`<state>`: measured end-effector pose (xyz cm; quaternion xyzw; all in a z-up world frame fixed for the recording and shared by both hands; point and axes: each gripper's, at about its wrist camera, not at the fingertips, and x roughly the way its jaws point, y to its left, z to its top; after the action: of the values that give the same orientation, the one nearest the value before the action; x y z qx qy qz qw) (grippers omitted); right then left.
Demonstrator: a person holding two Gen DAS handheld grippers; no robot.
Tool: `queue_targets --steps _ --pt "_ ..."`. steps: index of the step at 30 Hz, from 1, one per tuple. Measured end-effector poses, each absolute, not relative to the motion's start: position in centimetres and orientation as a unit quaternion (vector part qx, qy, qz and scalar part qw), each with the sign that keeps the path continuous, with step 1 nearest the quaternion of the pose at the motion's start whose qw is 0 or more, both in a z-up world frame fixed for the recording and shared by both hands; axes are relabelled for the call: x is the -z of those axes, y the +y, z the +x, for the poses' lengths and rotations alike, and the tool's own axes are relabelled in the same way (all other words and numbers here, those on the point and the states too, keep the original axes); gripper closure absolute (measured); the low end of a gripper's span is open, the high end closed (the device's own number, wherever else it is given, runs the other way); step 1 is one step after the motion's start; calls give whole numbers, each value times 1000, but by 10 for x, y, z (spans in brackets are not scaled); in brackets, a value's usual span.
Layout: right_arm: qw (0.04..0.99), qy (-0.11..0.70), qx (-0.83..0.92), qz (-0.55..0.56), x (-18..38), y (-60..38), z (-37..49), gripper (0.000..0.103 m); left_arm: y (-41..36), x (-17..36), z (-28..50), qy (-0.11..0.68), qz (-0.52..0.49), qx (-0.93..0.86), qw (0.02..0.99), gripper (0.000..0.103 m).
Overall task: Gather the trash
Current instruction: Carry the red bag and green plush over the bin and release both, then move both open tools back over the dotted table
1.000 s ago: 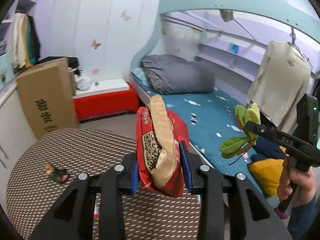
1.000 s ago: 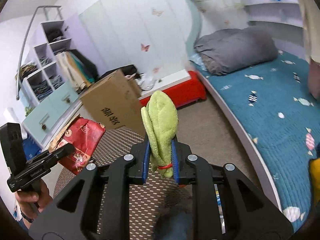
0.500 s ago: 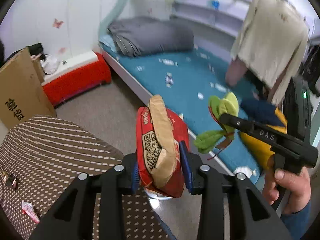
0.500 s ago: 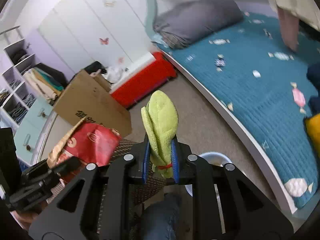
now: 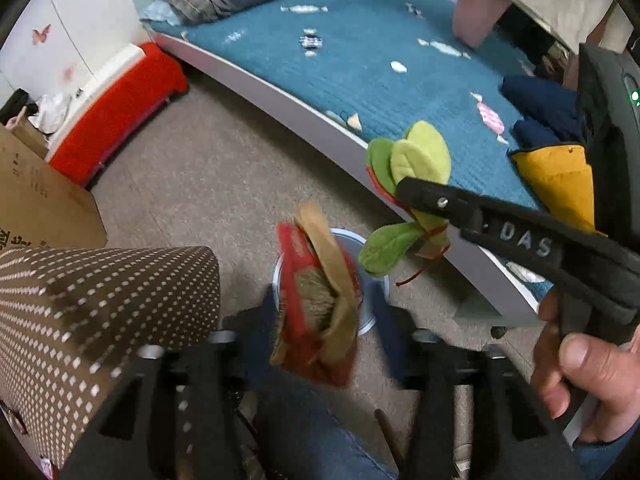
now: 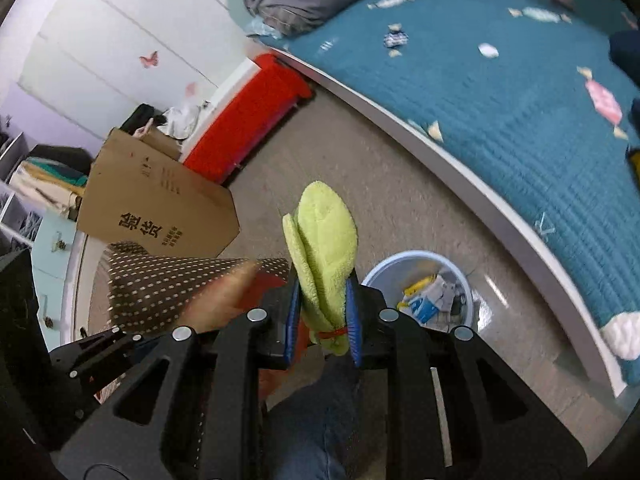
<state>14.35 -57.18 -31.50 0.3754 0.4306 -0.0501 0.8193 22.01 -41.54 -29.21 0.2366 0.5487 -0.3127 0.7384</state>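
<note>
A red snack bag (image 5: 316, 304) with a tan inside hangs blurred between the spread jaws of my left gripper (image 5: 322, 312), free of both pads, right above a pale blue trash bin (image 5: 370, 280) on the floor. My right gripper (image 6: 324, 320) is shut on a green plush leaf bundle (image 6: 324, 256) tied with red string. That bundle also shows in the left wrist view (image 5: 408, 168), held over the bin's right side. The bin (image 6: 400, 264) holds several wrappers.
A brown dotted table (image 5: 100, 320) is at the left. A cardboard box (image 6: 156, 208) and a red bench (image 6: 248, 116) stand behind it. The bed (image 5: 360, 60) with a teal cover runs along the right. My jeans-clad leg (image 5: 312, 432) is below.
Both grippers swung from the table down toward the floor bin. My left gripper has opened, and the red bag is slipping out of it. The right keeps its hold on the green bundle.
</note>
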Motion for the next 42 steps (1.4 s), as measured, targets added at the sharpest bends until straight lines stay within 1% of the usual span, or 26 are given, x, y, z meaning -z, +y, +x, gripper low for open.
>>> queue_targets --steps 1,2,3,5,7,8,9,11,18,28,36,38,42 --pt "811 438 49 384 323 -573 146 72 -417 293 222 546 240 309 741 11" --pt "806 441 47 391 329 -575 148 46 -417 292 225 538 244 301 748 10" --pt "801 442 50 401 336 -576 148 32 -416 290 225 537 244 298 751 10" --pt "795 441 50 412 343 -577 145 32 -413 285 230 538 231 297 754 10" --pt "787 442 49 427 349 -578 142 24 -408 280 229 530 227 290 764 10" --pt "786 440 51 430 348 -578 140 15 -404 276 229 525 223 287 770 10" --pt "786 438 52 433 348 -578 137 10 -400 272 228 522 216 286 774 10" --pt "788 435 62 431 343 -576 132 6 -392 263 226 513 201 286 784 10" --pt "801 430 91 406 321 -570 117 6 -364 231 209 479 164 294 811 10" --pt "838 402 87 358 254 -537 104 6 -318 179 183 428 123 292 847 10" --pt "873 377 52 305 199 -477 103 6 -255 146 168 386 85 271 878 9" --pt "880 374 40 289 190 -459 104 6 -234 142 166 371 82 253 890 9" --pt "889 383 13 249 181 -419 110 6 -195 140 167 368 58 229 899 9"
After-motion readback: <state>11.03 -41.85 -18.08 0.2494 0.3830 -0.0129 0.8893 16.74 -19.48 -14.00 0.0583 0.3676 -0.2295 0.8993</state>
